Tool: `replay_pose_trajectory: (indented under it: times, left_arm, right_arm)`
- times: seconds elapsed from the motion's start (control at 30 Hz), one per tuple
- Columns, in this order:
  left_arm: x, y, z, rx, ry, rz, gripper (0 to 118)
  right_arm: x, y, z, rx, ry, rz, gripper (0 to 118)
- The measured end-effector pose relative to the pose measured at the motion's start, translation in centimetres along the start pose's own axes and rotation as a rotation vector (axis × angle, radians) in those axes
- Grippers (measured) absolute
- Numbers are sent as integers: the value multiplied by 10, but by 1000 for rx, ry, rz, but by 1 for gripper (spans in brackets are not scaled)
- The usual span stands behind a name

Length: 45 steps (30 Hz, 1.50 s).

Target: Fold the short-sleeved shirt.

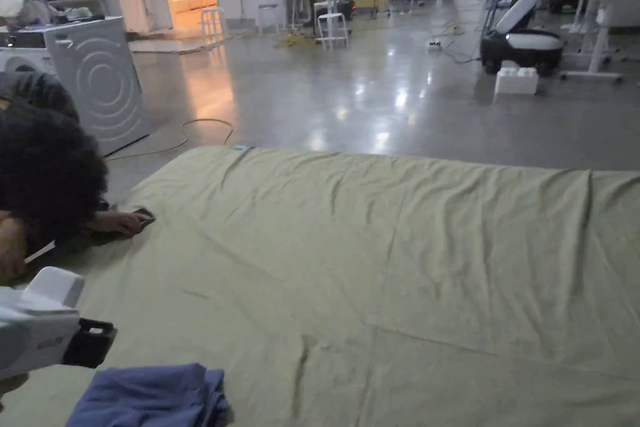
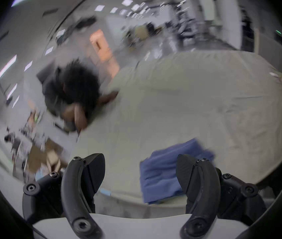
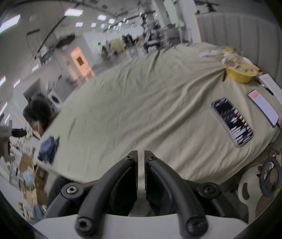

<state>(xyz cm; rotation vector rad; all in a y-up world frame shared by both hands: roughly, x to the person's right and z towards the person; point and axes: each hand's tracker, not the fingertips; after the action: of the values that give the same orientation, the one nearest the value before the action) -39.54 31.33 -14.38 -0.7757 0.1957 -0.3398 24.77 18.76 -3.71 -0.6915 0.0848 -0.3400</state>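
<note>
Olive-green sheet [image 1: 387,272] spread over the wide work surface, creased. Another person [image 1: 44,178] leans on its far left edge. Blue shirt [image 1: 150,398], bunched, lies at the near left corner. Left gripper [image 2: 140,172] held above the shirt, jaws spread wide, holding nothing. Right gripper [image 3: 141,158] off the near edge, jaws almost pressed together, nothing between. Two phones [image 3: 231,122] lie near the sheet's right end.
</note>
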Motion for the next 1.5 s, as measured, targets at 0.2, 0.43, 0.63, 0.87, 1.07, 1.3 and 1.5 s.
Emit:
replay_pose_trajectory:
  times: [0.2, 0.43, 0.63, 0.87, 1.07, 1.3, 1.5]
  left_arm:
    - [69, 26, 154, 464, -209, 152, 82]
    - [167, 7, 248, 803, -107, 135, 41]
    - [205, -17, 250, 788, -187, 185, 3]
    - [189, -26, 257, 873, -114, 215, 1]
    - [191, -24, 253, 855, -131, 190, 1]
    - [199, -21, 247, 829, -187, 202, 1]
    - [204, -19, 243, 792, -166, 217, 1]
  right_arm:
    - [-26, 52, 59, 294, -26, 196, 2]
    - [-52, 88, 125, 561, -43, 306, 2]
    - [-69, 91, 144, 612, -3, 342, 2]
    - [-77, 81, 141, 630, -25, 405, 2]
    - [-84, 69, 130, 604, -5, 423, 2]
    - [-86, 65, 128, 603, 21, 418, 2]
    - [-94, 65, 128, 590, 2, 378, 2]
